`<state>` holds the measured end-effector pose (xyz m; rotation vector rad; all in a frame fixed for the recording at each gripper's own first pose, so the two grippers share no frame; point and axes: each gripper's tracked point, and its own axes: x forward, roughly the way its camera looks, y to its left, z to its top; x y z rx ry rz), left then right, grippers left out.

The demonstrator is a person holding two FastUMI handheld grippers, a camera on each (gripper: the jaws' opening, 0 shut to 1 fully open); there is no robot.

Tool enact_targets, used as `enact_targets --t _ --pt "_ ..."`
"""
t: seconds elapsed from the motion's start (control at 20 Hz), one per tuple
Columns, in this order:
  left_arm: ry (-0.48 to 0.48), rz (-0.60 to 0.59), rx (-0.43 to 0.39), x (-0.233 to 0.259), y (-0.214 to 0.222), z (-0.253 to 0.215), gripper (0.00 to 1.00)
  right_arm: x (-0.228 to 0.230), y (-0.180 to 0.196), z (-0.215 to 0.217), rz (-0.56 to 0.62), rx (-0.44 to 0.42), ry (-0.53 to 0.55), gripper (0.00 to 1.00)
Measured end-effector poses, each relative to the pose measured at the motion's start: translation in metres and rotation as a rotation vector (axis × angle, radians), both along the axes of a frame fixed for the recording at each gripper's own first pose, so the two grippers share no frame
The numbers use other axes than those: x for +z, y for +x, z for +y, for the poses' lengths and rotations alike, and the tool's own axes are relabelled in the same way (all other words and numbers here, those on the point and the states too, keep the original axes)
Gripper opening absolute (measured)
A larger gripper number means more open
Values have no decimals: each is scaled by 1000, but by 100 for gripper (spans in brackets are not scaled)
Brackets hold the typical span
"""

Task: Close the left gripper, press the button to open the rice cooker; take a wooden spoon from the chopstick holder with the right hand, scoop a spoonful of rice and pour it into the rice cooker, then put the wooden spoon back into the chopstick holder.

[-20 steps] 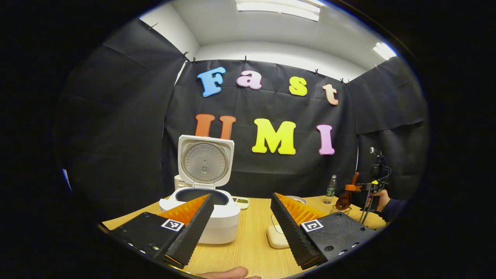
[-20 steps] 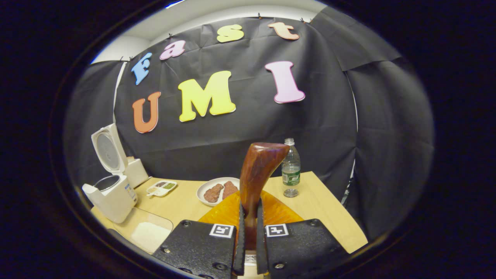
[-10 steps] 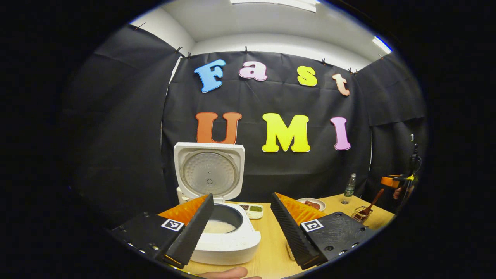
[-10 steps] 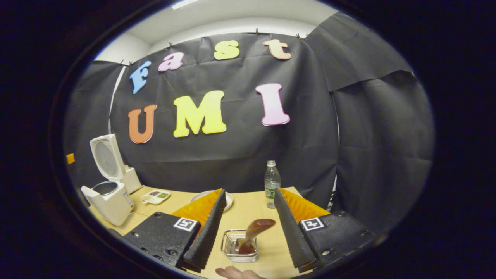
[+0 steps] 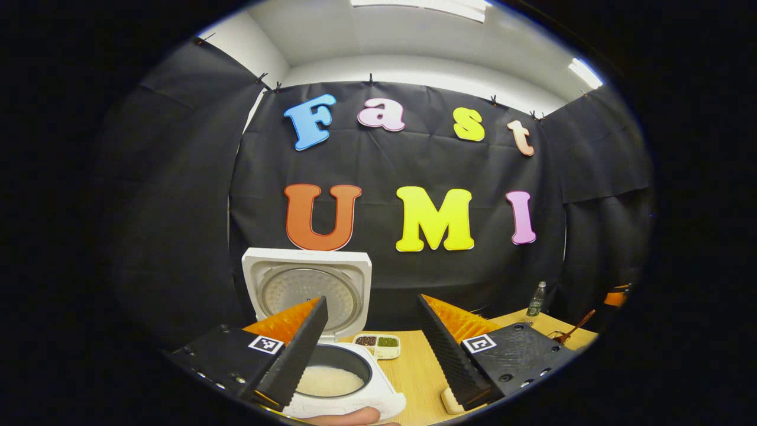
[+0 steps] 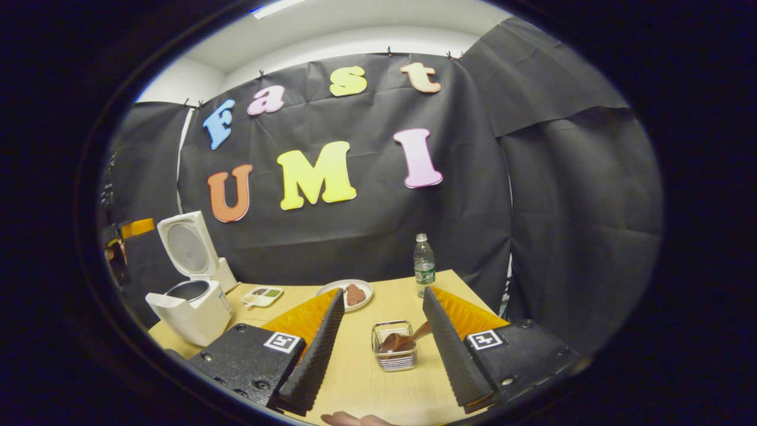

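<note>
Now both hand-held grippers wide open, wooden spoon (image 6: pixel 401 341) in chopstick holder (image 6: pixel 394 354).

Even, bright overhead light, sharp pics.
Ceiling lights (image 5: pixel 423 6) glare above the wall cloth (image 5: pixel 414 160); fisheye bends its edges.

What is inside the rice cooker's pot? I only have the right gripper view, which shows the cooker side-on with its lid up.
Observer: In the left gripper view, white rice lies in the bottom of the rice cooker pot.
Reviewer: Are the left tongs open or shut?
Observer: The left tongs are open, with nothing between them, hanging near the cooker's front.
</note>
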<state>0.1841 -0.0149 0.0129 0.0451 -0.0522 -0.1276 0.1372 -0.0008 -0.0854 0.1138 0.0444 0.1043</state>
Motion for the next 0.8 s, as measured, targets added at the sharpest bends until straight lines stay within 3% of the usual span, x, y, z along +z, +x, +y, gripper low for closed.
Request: enact_targets --t 0.2,0.25,0.45,0.5,0.6,0.65,0.8 --pt "62 -111 103 49 45 36 94 -5 -28 34 24 117 -5 87" --pt "73 -122 114 57 56 39 94 -4 -31 38 24 141 -11 83" --pt "125 -136 123 71 98 44 94 8 -39 36 -39 130 -53 87" --pt "158 -121 132 67 108 44 93 11 -41 34 -58 122 -56 82" --pt "208 -81 161 54 127 46 93 14 -46 31 -77 118 -46 82" --pt "194 -49 177 45 136 48 95 13 -48 31 -79 123 -40 88" --pt "178 -29 177 37 158 47 95 11 -47 29 -85 118 -41 87"
